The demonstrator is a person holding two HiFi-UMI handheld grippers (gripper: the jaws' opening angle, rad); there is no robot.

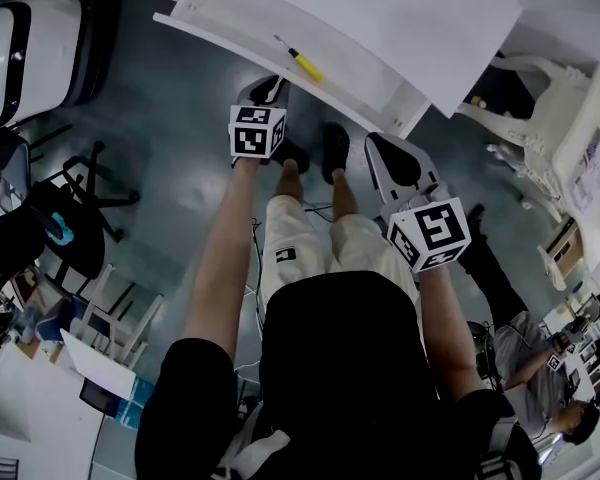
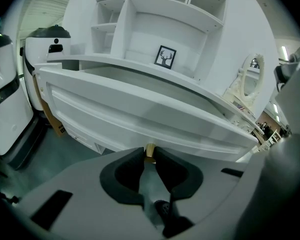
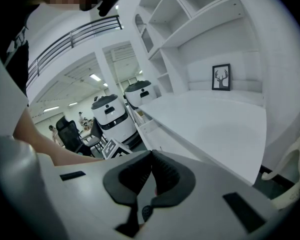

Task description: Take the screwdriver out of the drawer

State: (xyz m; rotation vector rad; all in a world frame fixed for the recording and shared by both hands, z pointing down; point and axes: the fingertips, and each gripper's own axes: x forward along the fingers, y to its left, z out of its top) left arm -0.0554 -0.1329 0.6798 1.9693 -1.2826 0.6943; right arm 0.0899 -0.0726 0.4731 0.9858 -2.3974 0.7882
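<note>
Left gripper (image 2: 150,154): the jaws are clamped on the brass knob (image 2: 150,148) at the middle of the drawer front, with a pad against each side of the knob. Right gripper (image 3: 152,153): the jaws are pressed together with nothing between them. In the head view this gripper is near the right end of the drawer front, on the person's side, and appears clear of it.

Surroundings, all located from the drawer (image 1: 230,23):

1. Shelf unit (image 2: 155,14): white, rising behind the drawer. A framed deer picture (image 2: 165,57) stands in one of its bays.
2. Desk (image 1: 430,8): white. Its top lies directly behind and above the drawer.
3. White machine (image 2: 50,49): has a dark top and stands on the floor off the drawer's left end.
4. White chair (image 1: 545,98): stands on the floor beyond the drawer's right end.
5. Black office chair (image 1: 80,203): stands well to the left of the drawer.

The drawer stands open from the desk with its white floor exposed.

Screwdriver (image 1: 302,63): it has a yellow handle and a thin shaft, and it lies flat on the drawer floor, close behind the front wall and near mid-length. The shaft points toward the drawer's left end and the handle toward its right end. It lies just past the left gripper, across the front wall. Neither gripper touches it.
</note>
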